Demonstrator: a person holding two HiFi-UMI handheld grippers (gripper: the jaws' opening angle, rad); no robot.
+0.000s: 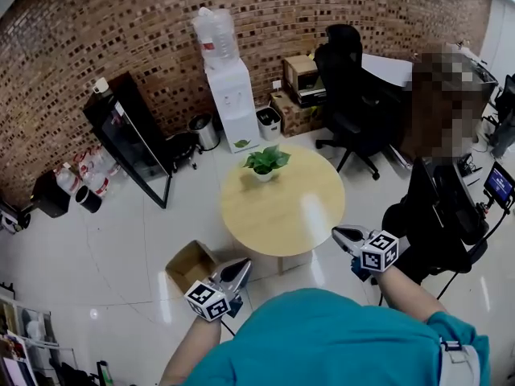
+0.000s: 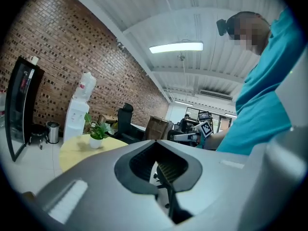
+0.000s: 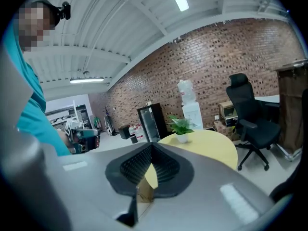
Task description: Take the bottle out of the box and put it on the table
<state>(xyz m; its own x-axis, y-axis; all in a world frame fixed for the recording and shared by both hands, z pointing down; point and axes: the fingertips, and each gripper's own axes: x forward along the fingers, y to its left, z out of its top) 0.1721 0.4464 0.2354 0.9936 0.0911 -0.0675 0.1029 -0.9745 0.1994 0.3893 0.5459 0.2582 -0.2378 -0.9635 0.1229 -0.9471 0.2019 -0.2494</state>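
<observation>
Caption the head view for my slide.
Left tongs and right tongs, both shut, near round table with plant; box on floor.

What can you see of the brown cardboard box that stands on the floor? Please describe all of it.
The cardboard box is plain brown and open at the top. It stands upright on the glossy white floor, next to the near-left edge of the round yellow table. In the head view the left gripper shows just to its right, not holding it. No bottle can be made out inside.
</observation>
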